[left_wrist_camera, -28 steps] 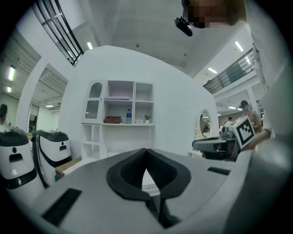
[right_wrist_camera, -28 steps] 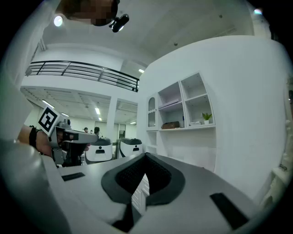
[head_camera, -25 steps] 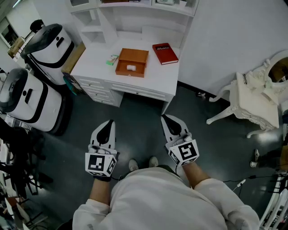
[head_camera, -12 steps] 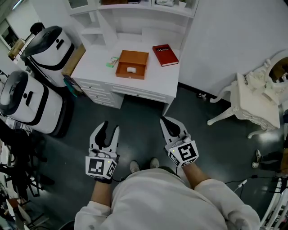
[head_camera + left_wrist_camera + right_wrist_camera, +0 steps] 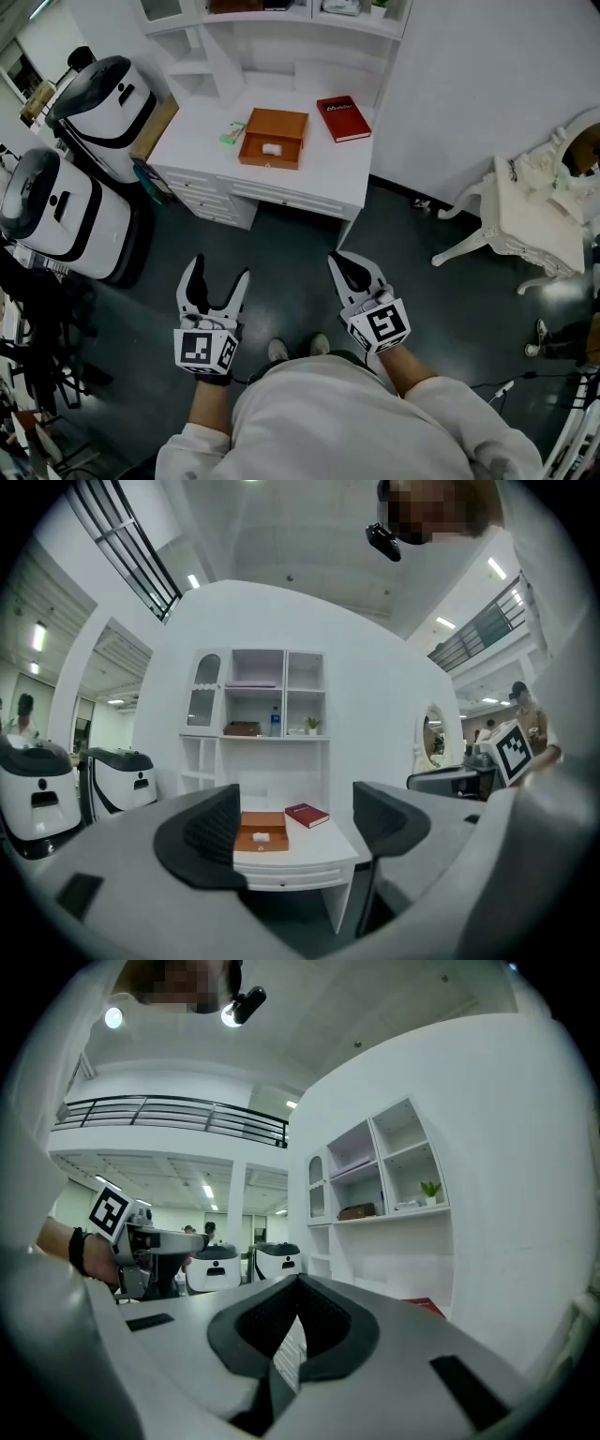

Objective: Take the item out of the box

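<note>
An open orange-brown box point(image 5: 274, 138) lies on the white desk point(image 5: 328, 173), with a small white item point(image 5: 271, 148) inside it. The left gripper view shows the same box point(image 5: 262, 832) and item point(image 5: 262, 836) far ahead. My left gripper point(image 5: 217, 273) is held over the dark floor, well short of the desk; its jaws have just been opening and now stand wide with nothing between them. My right gripper point(image 5: 349, 268) hovers beside it, also away from the desk, jaws shut and empty.
A red book point(image 5: 343, 116) lies right of the box, and a small green thing point(image 5: 232, 133) left of it. White shelves point(image 5: 272, 37) rise behind the desk. Two white-and-black machines point(image 5: 56, 202) stand at the left, an ornate white chair point(image 5: 525, 206) at the right.
The left gripper's jaws have gone from shut to wide open. Both grippers stay over the floor in about the same place; the right one remains shut.
</note>
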`<move>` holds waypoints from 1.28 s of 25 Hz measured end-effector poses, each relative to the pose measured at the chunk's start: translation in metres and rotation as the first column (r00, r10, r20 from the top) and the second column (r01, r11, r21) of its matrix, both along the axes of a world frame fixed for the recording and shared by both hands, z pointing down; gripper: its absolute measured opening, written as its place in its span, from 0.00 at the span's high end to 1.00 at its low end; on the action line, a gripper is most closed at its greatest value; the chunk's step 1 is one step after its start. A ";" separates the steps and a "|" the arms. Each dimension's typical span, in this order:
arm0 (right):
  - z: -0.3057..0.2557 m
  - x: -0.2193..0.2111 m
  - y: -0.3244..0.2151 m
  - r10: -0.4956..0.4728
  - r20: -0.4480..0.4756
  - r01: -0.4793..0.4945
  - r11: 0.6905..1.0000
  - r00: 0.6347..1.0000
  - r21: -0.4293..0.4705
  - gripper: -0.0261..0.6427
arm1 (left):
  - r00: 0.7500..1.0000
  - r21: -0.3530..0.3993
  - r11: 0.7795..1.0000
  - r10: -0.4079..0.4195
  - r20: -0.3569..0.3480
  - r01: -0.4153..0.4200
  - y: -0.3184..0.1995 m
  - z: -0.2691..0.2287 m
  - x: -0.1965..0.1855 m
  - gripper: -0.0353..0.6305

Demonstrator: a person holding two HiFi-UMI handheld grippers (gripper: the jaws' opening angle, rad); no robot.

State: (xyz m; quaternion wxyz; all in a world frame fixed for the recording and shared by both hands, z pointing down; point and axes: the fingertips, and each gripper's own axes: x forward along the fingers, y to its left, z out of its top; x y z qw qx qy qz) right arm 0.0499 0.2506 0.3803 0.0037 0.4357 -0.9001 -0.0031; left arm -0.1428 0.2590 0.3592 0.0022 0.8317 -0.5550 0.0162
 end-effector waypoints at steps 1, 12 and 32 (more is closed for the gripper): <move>0.000 0.004 0.000 -0.006 0.001 0.006 1.000 1.000 0.001 0.93 | 1.000 0.001 1.000 -0.005 0.003 0.005 0.001 0.000 0.004 0.38; 0.017 0.015 -0.012 -0.059 -0.008 0.059 0.998 0.998 -0.014 0.93 | 0.999 -0.023 0.999 -0.023 0.026 0.024 -0.002 0.013 0.021 0.39; 0.026 -0.035 -0.207 0.035 -0.100 -0.040 0.998 0.994 -0.053 0.93 | 0.994 -0.080 0.991 0.102 -0.043 -0.105 -0.226 0.045 -0.023 0.41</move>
